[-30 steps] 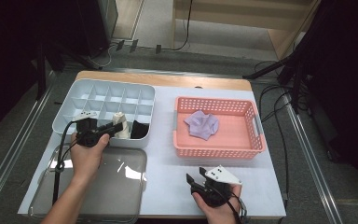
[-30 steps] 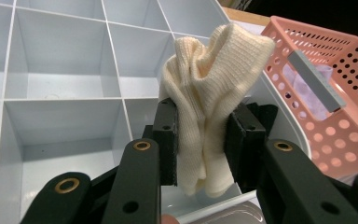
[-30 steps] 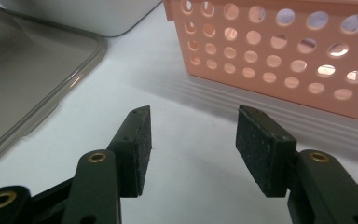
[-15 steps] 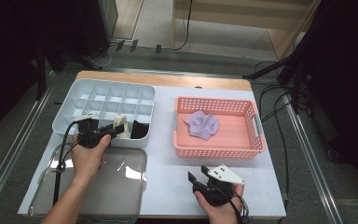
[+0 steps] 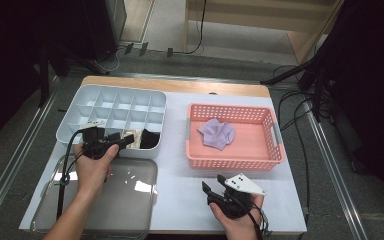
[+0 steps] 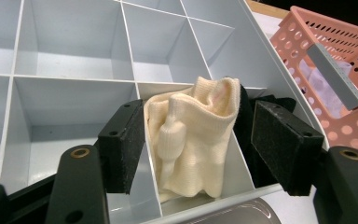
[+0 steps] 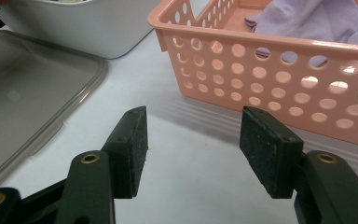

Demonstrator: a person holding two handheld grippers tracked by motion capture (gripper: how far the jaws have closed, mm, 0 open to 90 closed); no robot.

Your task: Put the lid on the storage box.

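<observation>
The left gripper (image 5: 125, 141) hangs over the near edge of the divided box (image 5: 75, 107). Its jaws have just been opening and now stand apart. The cream sock (image 6: 196, 135) stands bunched between them, in a near-row compartment. The right pad is clear of the sock; a divider wall stands between the left pad and the sock. A black sock (image 5: 150, 139) lies in the compartment just beyond the right jaw.

The right gripper (image 5: 213, 184) rests low over the bare table (image 5: 180, 185), jaws apart, nothing between them. The pink basket (image 7: 270, 60) stands just ahead of its jaws, with a lilac cloth (image 5: 217, 133) inside. The clear lid (image 5: 125, 200) lies to the left of this gripper, below the left hand (image 5: 94, 162).
</observation>
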